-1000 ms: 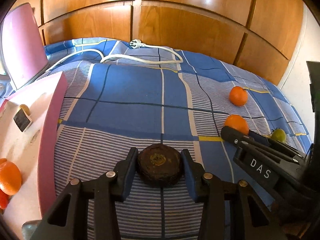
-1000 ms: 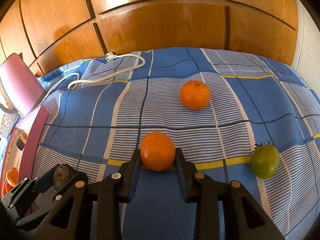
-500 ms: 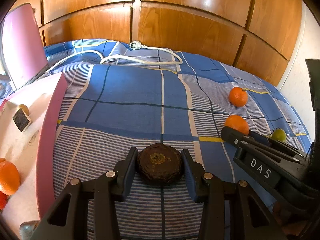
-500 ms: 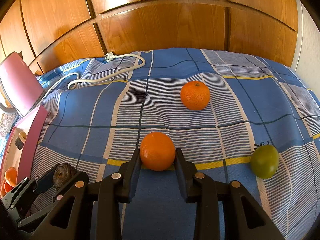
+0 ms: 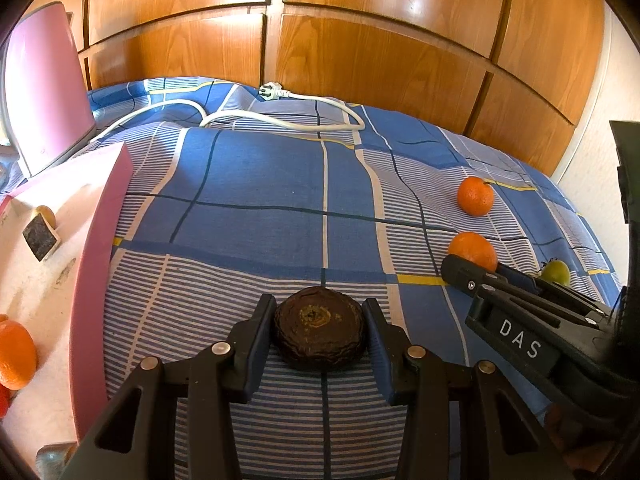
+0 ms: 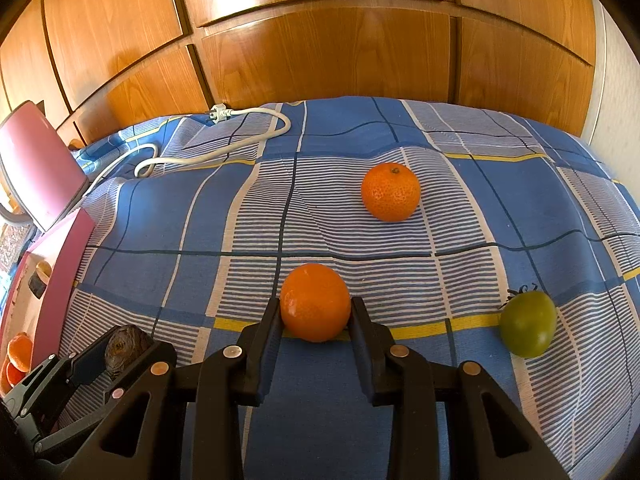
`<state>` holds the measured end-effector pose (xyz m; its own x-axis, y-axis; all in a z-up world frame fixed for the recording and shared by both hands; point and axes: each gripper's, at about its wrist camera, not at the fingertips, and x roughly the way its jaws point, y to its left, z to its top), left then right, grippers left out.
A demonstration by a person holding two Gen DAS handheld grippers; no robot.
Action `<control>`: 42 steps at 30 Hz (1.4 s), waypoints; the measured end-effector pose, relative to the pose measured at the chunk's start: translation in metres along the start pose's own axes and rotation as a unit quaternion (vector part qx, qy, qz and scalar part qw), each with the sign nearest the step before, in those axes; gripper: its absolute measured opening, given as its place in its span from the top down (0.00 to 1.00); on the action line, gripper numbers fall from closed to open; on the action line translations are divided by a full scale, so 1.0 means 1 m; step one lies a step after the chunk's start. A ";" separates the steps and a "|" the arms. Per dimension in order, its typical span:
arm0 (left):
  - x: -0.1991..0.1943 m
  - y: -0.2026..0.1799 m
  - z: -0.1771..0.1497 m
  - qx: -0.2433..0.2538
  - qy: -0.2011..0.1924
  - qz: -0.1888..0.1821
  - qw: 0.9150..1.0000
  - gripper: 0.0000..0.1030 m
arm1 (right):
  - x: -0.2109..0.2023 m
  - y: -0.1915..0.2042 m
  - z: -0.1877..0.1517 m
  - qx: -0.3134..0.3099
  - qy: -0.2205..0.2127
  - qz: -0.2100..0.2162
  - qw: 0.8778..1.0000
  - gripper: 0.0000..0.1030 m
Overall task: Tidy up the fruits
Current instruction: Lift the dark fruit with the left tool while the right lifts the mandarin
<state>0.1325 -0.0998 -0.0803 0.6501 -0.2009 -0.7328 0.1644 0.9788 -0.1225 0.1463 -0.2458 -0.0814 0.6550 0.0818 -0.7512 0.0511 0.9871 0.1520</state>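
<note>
Fruit lies scattered on the blue checked bedspread (image 6: 360,364). The left hand-held gripper (image 5: 319,330) has its jaws closed against a dark wrinkled fruit (image 5: 319,333); the right hand-held gripper (image 6: 315,312) pinches an orange mandarin (image 6: 315,302). Beyond it sits a second mandarin (image 6: 391,191), with a green tomato (image 6: 528,323) off to the right. A white power cable (image 5: 280,120) loops near the wooden wardrobe (image 5: 360,40). At left, a pink box (image 5: 100,264) holds an orange (image 5: 14,354).

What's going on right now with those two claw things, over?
Left gripper shut on dark wrinkled fruit. Right gripper shut on orange. Second orange, green tomato loose on bedspread. Nothing blocking.
</note>
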 end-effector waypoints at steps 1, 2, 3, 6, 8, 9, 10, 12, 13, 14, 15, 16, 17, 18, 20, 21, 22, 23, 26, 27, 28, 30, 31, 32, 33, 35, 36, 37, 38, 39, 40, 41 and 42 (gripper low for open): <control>0.000 0.001 0.000 -0.001 0.000 -0.001 1.000 0.57 | 0.000 0.001 0.000 -0.002 0.000 -0.002 1.000 0.67; 0.000 0.001 0.000 -0.001 0.000 -0.002 1.000 0.57 | 0.000 0.001 0.000 -0.003 0.001 -0.002 1.000 0.67; 0.000 0.001 0.001 -0.001 0.001 -0.001 1.000 0.58 | -0.001 0.001 0.000 -0.003 0.002 -0.003 1.000 0.68; -0.001 0.000 0.001 0.003 0.003 0.001 1.000 0.58 | -0.004 0.000 -0.001 -0.004 0.007 -0.001 1.000 0.68; -0.002 -0.001 0.001 0.006 0.004 0.002 1.000 0.58 | -0.008 0.000 -0.005 -0.005 0.008 -0.001 1.000 0.68; -0.002 -0.002 0.001 0.007 0.005 0.003 1.000 0.58 | -0.011 -0.001 -0.007 -0.005 0.009 0.000 1.000 0.68; -0.004 -0.002 0.000 0.010 0.006 0.004 1.000 0.58 | -0.014 -0.001 -0.010 -0.005 0.010 0.000 1.000 0.68; -0.008 -0.002 -0.003 0.013 0.006 0.004 1.000 0.58 | -0.019 -0.003 -0.015 -0.005 0.012 0.001 1.000 0.68; -0.011 -0.003 -0.005 0.014 0.006 0.004 1.000 0.58 | -0.023 -0.004 -0.019 -0.005 0.011 0.001 1.000 0.68; -0.013 -0.003 -0.008 0.015 0.006 0.004 1.000 0.58 | -0.025 -0.004 -0.023 -0.007 0.011 0.001 1.000 0.68; -0.016 -0.003 -0.010 0.017 0.006 0.005 1.000 0.58 | -0.029 -0.005 -0.028 -0.009 0.009 0.000 1.000 0.68; -0.018 -0.004 -0.013 0.019 0.005 0.006 1.000 0.58 | -0.032 -0.004 -0.031 -0.012 0.008 -0.001 1.000 0.68; -0.021 -0.005 -0.016 0.023 0.004 0.008 1.000 0.58 | -0.035 -0.003 -0.035 -0.017 0.006 -0.003 1.000 0.68; -0.024 -0.007 -0.019 0.028 0.003 0.010 1.000 0.58 | -0.038 -0.002 -0.039 -0.023 0.004 -0.006 1.000 0.68; -0.029 -0.009 -0.025 0.037 0.000 0.013 0.999 0.58 | -0.044 0.000 -0.046 -0.036 -0.001 -0.010 0.999 0.68; -0.032 -0.010 -0.028 0.040 -0.001 0.014 0.999 0.58 | -0.046 0.001 -0.049 -0.040 -0.003 -0.012 0.999 0.68; -0.035 -0.011 -0.031 0.043 -0.001 0.014 0.999 0.58 | -0.048 0.001 -0.051 -0.042 -0.003 -0.011 0.999 0.68; -0.036 -0.011 -0.033 0.044 -0.001 0.014 0.999 0.58 | -0.050 0.001 -0.053 -0.042 -0.004 -0.011 0.999 0.68; -0.042 -0.011 -0.037 0.047 0.002 0.014 0.999 0.58 | -0.052 0.001 -0.056 -0.043 -0.004 -0.012 0.999 0.68; -0.043 -0.011 -0.038 0.047 0.003 0.014 0.999 0.58 | -0.054 0.001 -0.057 -0.043 -0.004 -0.012 0.999 0.68; -0.044 -0.011 -0.039 0.047 0.005 0.014 0.999 0.58 | -0.055 0.001 -0.058 -0.042 -0.003 -0.012 0.999 0.68; -0.048 -0.011 -0.041 0.046 0.008 0.014 0.999 0.58 | -0.057 0.001 -0.060 -0.042 -0.002 -0.011 0.999 0.68; -0.049 -0.011 -0.042 0.045 0.009 0.013 0.999 0.58 | -0.058 0.001 -0.061 -0.041 -0.002 -0.011 0.999 0.68; -0.050 -0.011 -0.042 0.044 0.010 0.012 0.999 0.58 | -0.060 0.000 -0.062 -0.041 -0.001 -0.010 0.999 0.68; -0.052 -0.010 -0.043 0.042 0.011 0.011 0.999 0.58 | -0.061 0.001 -0.064 -0.041 0.000 -0.010 0.999 0.68; -0.054 -0.009 -0.044 0.038 0.013 0.009 0.999 0.58 | -0.064 0.000 -0.066 -0.036 0.002 -0.007 0.999 0.68; -0.056 -0.009 -0.044 0.037 0.014 0.007 0.999 0.58 | -0.065 -0.001 -0.066 -0.030 0.004 -0.003 1.000 0.68; -0.058 -0.008 -0.044 0.036 0.013 0.007 0.999 0.58 | -0.066 -0.003 -0.067 -0.021 0.007 0.001 1.000 0.68; -0.061 -0.008 -0.044 0.035 0.012 0.005 0.999 0.58 | -0.067 -0.004 -0.067 -0.015 0.010 0.005 1.000 0.68; -0.063 -0.007 -0.044 0.034 0.010 0.004 0.999 0.58 | -0.068 -0.005 -0.067 -0.009 0.012 0.008 1.000 0.68; -0.065 -0.006 -0.043 0.033 0.008 0.003 0.999 0.58 | -0.069 -0.005 -0.067 -0.006 0.014 0.010 1.000 0.68; -0.068 -0.005 -0.042 0.031 0.005 0.002 0.999 0.58 | -0.070 -0.005 -0.067 -0.002 0.015 0.012 1.000 0.68; -0.070 -0.004 -0.042 0.028 0.003 0.001 1.000 0.58 | -0.071 -0.005 -0.068 0.004 0.017 0.017 1.000 0.68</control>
<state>0.0552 -0.0877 -0.0563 0.6461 -0.1977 -0.7372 0.2039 0.9755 -0.0829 0.0487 -0.2474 -0.0725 0.6310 0.1201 -0.7664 0.0354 0.9825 0.1831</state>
